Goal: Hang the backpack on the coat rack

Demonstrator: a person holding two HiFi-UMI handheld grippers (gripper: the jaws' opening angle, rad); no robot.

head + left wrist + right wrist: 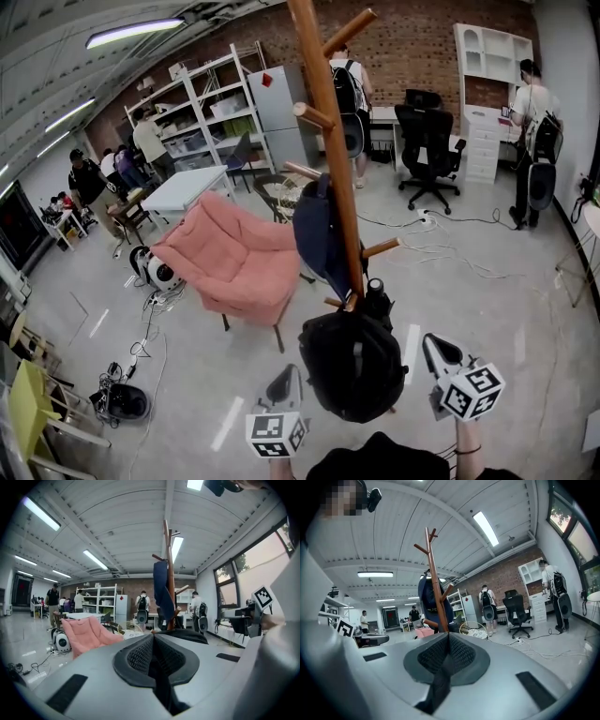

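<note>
The black backpack (352, 366) sits low against the wooden coat rack (328, 141), close to the pole's lower pegs, with the floor (487, 281) beneath it. From the head view I cannot tell whether any part of it is hooked on a peg. The left gripper (289, 377) is just beside the backpack's left edge and the right gripper (437, 349) just beside its right edge, each with its marker cube toward the person. In the left gripper view the jaws are pressed together with a black strap (161, 686) pinched between the pads and trailing back over the gripper body. In the right gripper view the jaws are likewise closed on a second black strap (436, 686) (it runs off down and to the left). Higher on the rack hangs a navy bag (319, 234), and a pink armchair (234, 258) stands to the left of the pole.
</note>
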